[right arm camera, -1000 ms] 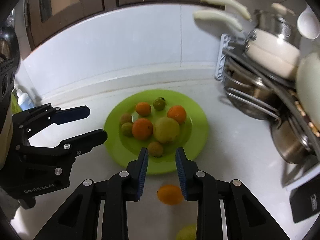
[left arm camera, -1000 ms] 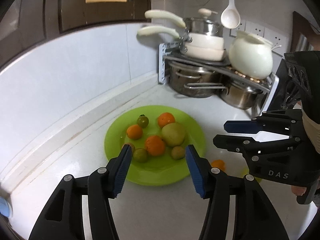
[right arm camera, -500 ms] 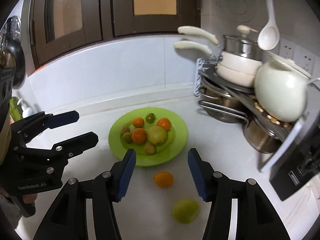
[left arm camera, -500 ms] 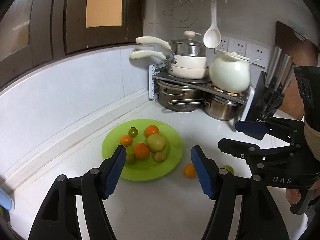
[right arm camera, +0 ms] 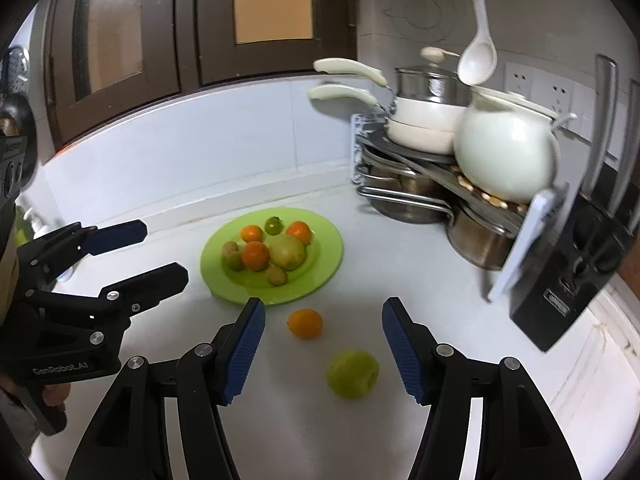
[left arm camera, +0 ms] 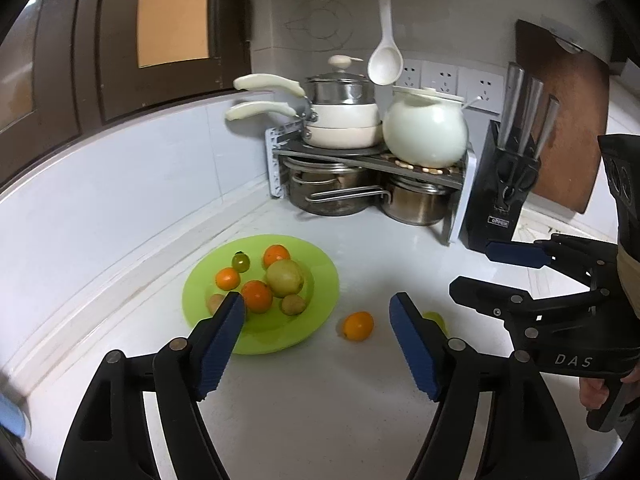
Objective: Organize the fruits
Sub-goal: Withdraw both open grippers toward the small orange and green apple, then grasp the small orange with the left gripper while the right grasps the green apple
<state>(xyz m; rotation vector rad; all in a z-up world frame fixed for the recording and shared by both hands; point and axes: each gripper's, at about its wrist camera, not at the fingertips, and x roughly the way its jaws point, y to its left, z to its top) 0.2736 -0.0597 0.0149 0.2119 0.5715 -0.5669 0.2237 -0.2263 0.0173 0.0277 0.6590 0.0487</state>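
"DAS" in pale letters on the black body of the right gripper [left arm camera: 496, 268], seen from the left wrist view. "GenRobot.AI" in small pale letters on the body of the left gripper [right arm camera: 138, 250], seen from the right wrist view. Knife block [left arm camera: 502, 196] carries a small white-framed label low on its front; lettering too blurred to read in either view.

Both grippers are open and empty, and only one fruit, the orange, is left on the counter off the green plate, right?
Not quite. Two fruits lie off the green plate: the orange and a green fruit beside it, clearest in the right wrist view. The rest holds: left gripper and right gripper are open and empty.
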